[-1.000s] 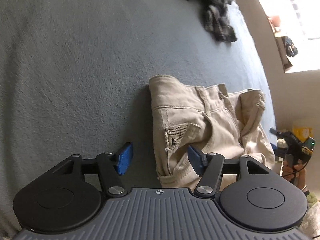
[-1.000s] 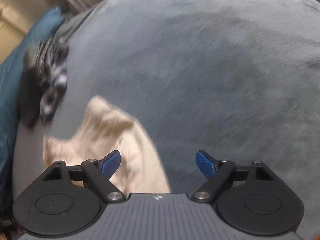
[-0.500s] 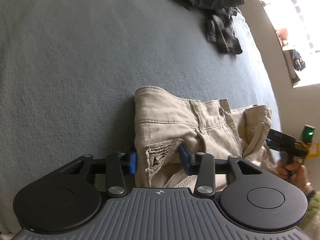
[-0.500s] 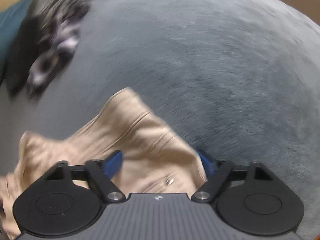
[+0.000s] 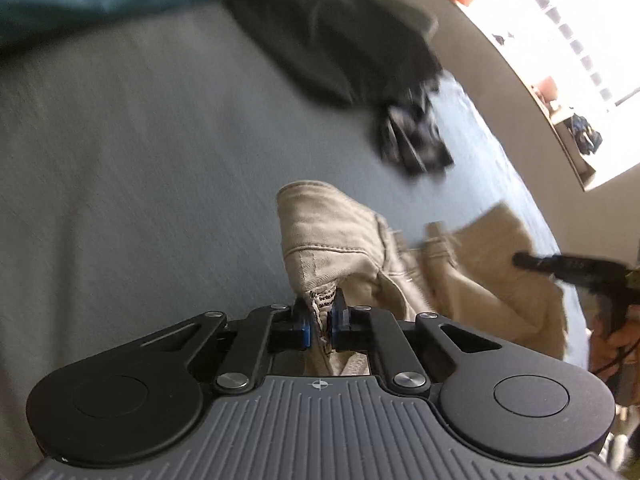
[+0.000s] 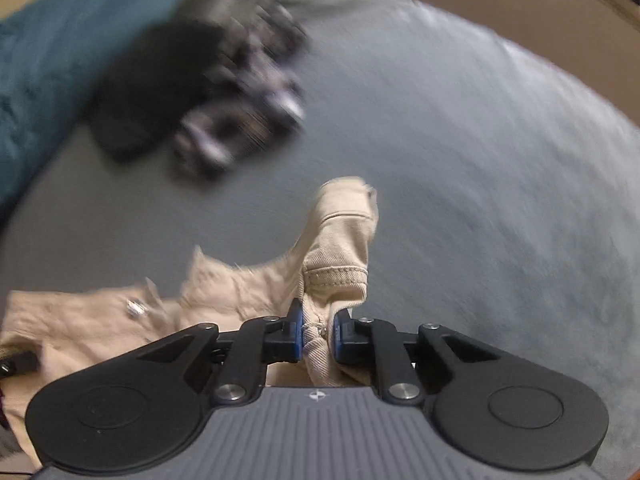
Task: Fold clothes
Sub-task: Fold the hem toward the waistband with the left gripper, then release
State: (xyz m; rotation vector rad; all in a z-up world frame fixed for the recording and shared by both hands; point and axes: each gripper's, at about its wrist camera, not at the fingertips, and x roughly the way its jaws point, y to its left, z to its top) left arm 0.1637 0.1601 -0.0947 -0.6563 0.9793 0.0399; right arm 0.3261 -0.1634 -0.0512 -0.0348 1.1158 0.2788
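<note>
Two grippers, one garment: you have the beige trousers (image 5: 332, 236) pinched at both ends of the waist. Surroundings first. The trousers lie on a grey blanket (image 5: 132, 168) that covers most of both views. Beyond them, well apart from the waistband, sits a dark heap of clothes (image 5: 344, 48), with a checked black-and-white piece (image 5: 416, 140) at its near edge; both are blurred. A teal cover (image 6: 44, 64) lies along the far edge of the blanket, behind the dark heap. Off to the right in the left wrist view, a bright window (image 5: 568, 32) with small items on its sill, too small to tell. Nothing lies between the trousers and either gripper.

Your left gripper (image 5: 319, 326) is clamped tight on a fold of fabric at a waistband corner, just by a printed label; the blue pads (image 5: 305, 330) press the cloth from both sides. It points steeply down at the blanket.

Your right gripper (image 6: 317, 334) has its jaws closing, with a bunched fold of waistband between them; the pads already touch the cloth, and a small metal rivet shows in the pinch. A metal button (image 6: 136, 307) shows on the slack fabric to its left. In the left wrist view, that gripper reaches in from the right edge over the far waist corner, your hand (image 5: 612, 340) wrapped around its handle.
</note>
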